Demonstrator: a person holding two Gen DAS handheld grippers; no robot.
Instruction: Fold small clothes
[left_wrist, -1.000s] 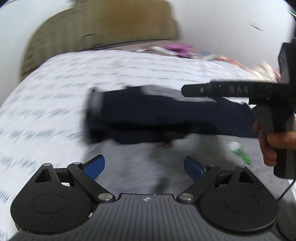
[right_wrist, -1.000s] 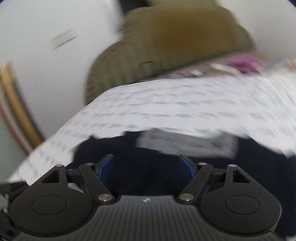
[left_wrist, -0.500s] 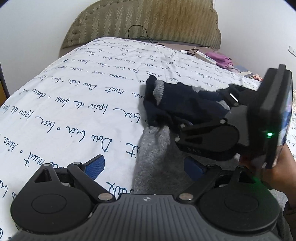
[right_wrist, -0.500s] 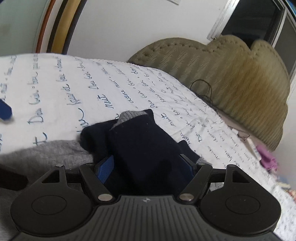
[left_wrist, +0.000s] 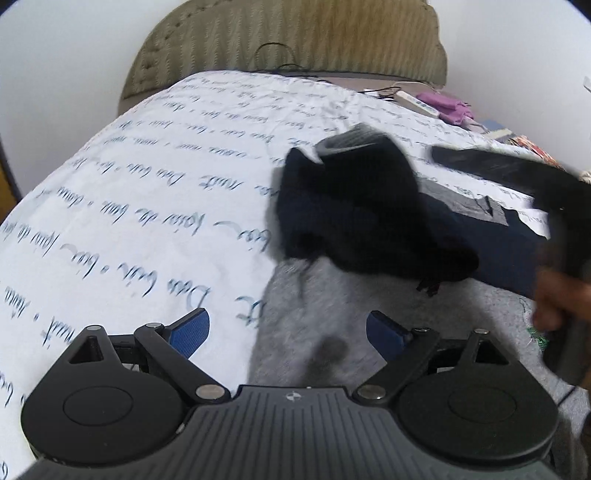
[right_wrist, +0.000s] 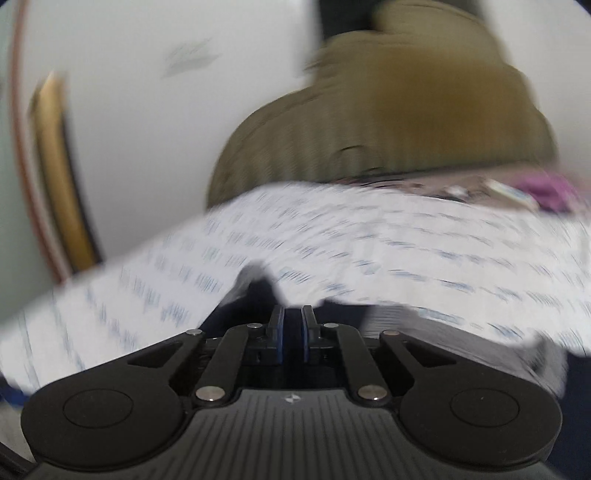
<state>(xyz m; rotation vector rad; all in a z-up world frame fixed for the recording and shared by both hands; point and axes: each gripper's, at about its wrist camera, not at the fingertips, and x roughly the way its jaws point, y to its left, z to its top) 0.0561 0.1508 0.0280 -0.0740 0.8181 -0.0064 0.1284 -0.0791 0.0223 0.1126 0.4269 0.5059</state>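
A navy garment (left_wrist: 354, 210) with a grey collar lies bunched on the bed, partly over a grey garment (left_wrist: 332, 325) nearer to me. My left gripper (left_wrist: 288, 326) hovers open above the grey garment's near edge, nothing between its blue pads. My right gripper (left_wrist: 443, 155) comes in from the right, held by a hand (left_wrist: 557, 295); both it and the navy bunch are motion-blurred. In the right wrist view the right gripper (right_wrist: 292, 314) has its pads drawn together, with a peak of navy cloth (right_wrist: 258, 291) rising at the fingertips.
The bed carries a white sheet (left_wrist: 147, 184) printed with blue script. An olive padded headboard (left_wrist: 288, 40) stands at the far end. A white power strip (left_wrist: 417, 103) and a purple cloth (left_wrist: 447, 105) lie at the far right edge.
My right gripper went from open around the navy garment to shut, and swung back to the right. The navy bunch has shifted and blurred. The left gripper stays open over the grey garment.
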